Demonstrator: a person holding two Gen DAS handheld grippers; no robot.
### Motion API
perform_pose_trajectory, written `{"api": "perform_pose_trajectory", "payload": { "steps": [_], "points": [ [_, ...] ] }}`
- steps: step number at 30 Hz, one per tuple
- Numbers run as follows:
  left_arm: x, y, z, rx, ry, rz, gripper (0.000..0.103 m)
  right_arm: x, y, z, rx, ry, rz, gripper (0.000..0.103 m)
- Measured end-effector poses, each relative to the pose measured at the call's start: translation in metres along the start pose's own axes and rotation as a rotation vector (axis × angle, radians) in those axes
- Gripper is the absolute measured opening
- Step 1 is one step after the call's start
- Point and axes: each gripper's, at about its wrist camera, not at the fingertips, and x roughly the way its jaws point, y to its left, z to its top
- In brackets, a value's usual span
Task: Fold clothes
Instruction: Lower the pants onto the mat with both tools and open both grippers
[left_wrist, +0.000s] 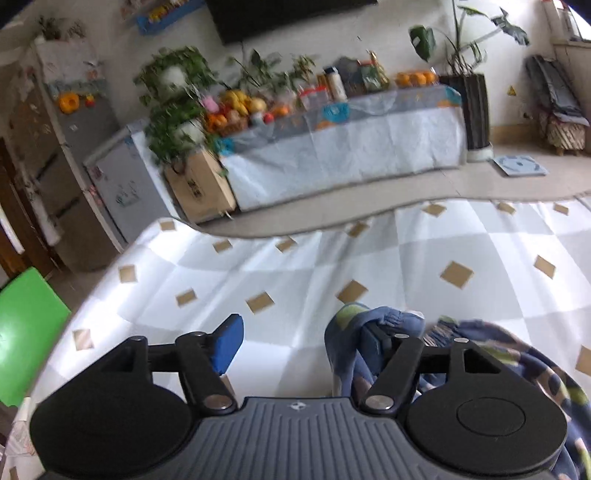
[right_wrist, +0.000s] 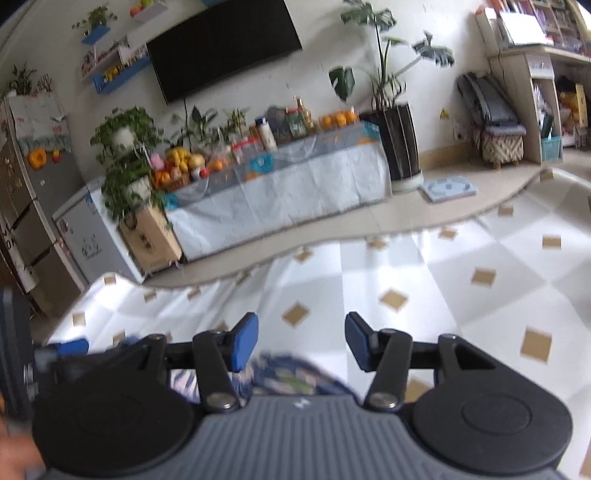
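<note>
A dark blue garment (left_wrist: 524, 354) with green and pale patches lies bunched on the checked white-and-grey tablecloth (left_wrist: 280, 273), low and right in the left wrist view. My left gripper (left_wrist: 299, 343) stands open; a fold of the garment hangs over its right finger, and the left pad (left_wrist: 229, 343) is bare. In the right wrist view my right gripper (right_wrist: 303, 341) is open above the cloth (right_wrist: 406, 273), and the blurred garment (right_wrist: 291, 376) lies just under and behind its pads, neither of which presses on it.
Past the table's far edge, across a strip of floor, stands a long covered sideboard (left_wrist: 343, 147) with fruit, bottles and potted plants. A cardboard box (left_wrist: 201, 188) and a chest freezer (left_wrist: 122, 184) stand to its left. A green chair (left_wrist: 26, 332) is at the table's left.
</note>
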Motion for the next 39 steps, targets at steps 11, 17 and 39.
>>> {"api": "perform_pose_trajectory", "payload": {
  "steps": [11,17,39],
  "points": [
    [0.012,0.028,-0.006,-0.036,-0.013,0.088,0.074,0.033,-0.01,-0.057,-0.057,0.159,-0.008,0.052],
    [0.013,0.034,-0.047,-0.059,0.038,-0.06,0.074,0.069,0.0,-0.064,-0.098,0.216,-0.001,0.052],
    [0.045,-0.005,-0.132,-0.035,0.204,-0.282,0.076,0.178,0.001,-0.088,-0.094,0.324,-0.201,0.049]
  ]
}}
